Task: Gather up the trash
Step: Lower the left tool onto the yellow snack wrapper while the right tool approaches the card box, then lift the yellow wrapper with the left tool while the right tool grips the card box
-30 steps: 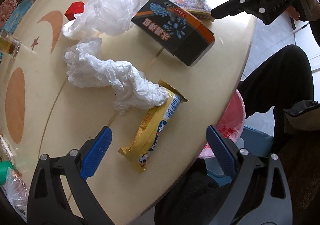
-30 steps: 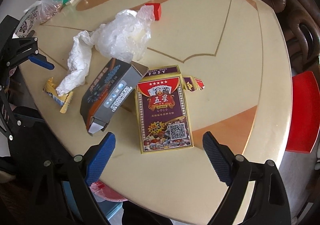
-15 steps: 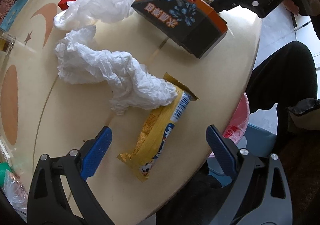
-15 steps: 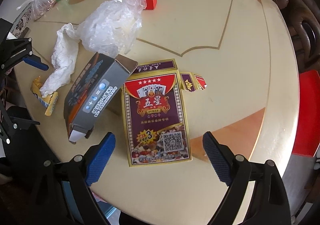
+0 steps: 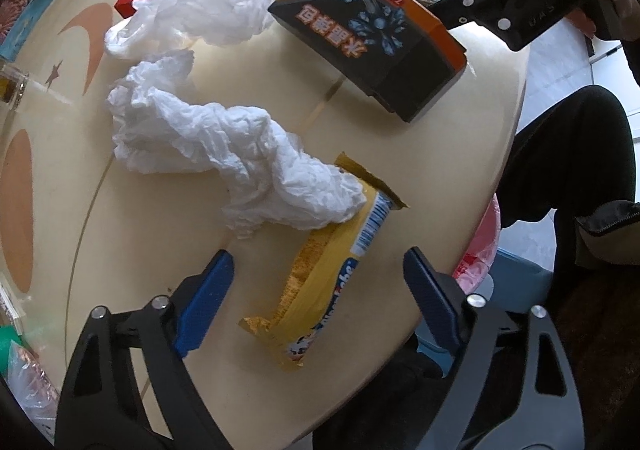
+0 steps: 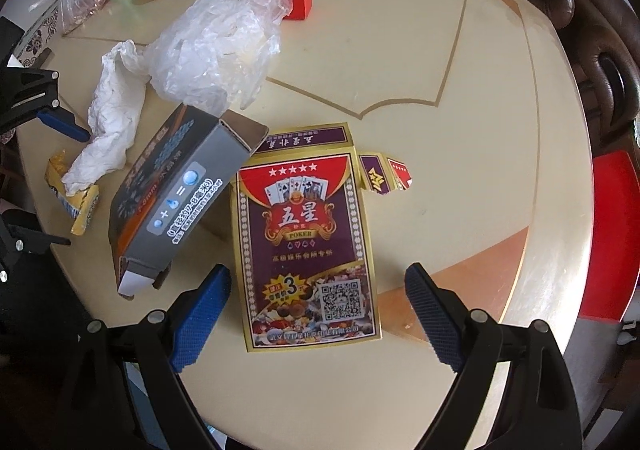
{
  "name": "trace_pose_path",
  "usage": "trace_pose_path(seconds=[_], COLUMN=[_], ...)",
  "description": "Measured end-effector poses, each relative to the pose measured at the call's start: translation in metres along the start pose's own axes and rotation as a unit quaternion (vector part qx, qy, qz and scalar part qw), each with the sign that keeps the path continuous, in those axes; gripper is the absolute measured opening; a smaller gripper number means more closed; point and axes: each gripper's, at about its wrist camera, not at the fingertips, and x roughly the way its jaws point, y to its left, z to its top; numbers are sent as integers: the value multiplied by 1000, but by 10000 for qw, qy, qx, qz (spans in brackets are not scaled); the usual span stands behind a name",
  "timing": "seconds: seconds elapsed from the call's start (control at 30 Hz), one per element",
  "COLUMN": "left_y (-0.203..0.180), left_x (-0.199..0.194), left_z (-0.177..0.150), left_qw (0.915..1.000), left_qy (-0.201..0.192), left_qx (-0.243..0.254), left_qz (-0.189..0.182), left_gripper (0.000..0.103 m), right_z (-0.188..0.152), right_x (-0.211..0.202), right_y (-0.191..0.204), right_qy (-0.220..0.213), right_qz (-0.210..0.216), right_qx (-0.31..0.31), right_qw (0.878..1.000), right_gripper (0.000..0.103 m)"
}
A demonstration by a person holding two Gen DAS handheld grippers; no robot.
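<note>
1. With jaws just narrowing, the left gripper (image 5: 316,282) straddles the wrapper (image 5: 320,282) near the table's (image 5: 460,154) edge, pads not yet touching it.
2. Light, crinkly, slippery: pinch its middle, clear of the tissue (image 5: 224,158) on its far end.
3. Wide open and empty, the right gripper (image 6: 318,304) hangs over the flattened card box (image 6: 308,242); thin and stiff, best taken by an edge.

Before you, the flattened purple-and-gold card box (image 6: 308,246) reads "五星", "POKER" and a yellow "3" beside a QR code; left, the grey-and-orange carton (image 6: 176,206) shows "7-8毫米".
</note>
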Motion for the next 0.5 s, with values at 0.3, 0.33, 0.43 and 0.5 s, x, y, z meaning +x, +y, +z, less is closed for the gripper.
trace_pose_path(seconds=[0.3, 0.33, 0.43, 0.5], left_y=[3, 1, -1, -1], left_x=[-10, -11, -12, -13], left_z=[6, 6, 6, 5], left_qw=[9999, 9999, 9999, 9997], left_qy=[26, 44, 80, 96], left_qx=[-112, -101, -123, -189], left_qz=[71, 58, 61, 73], left_gripper=[48, 43, 34, 32], right_z=[-4, -4, -4, -4], right_x=[-6, -6, -6, -6], right_y=[11, 12, 15, 17], right_qy=[-113, -101, -97, -91], right_qz=[-14, -39, -63, -77], right_qx=[52, 78, 134, 187], right_qw=[9999, 9999, 9998, 9998], right_gripper=[61, 61, 61, 61])
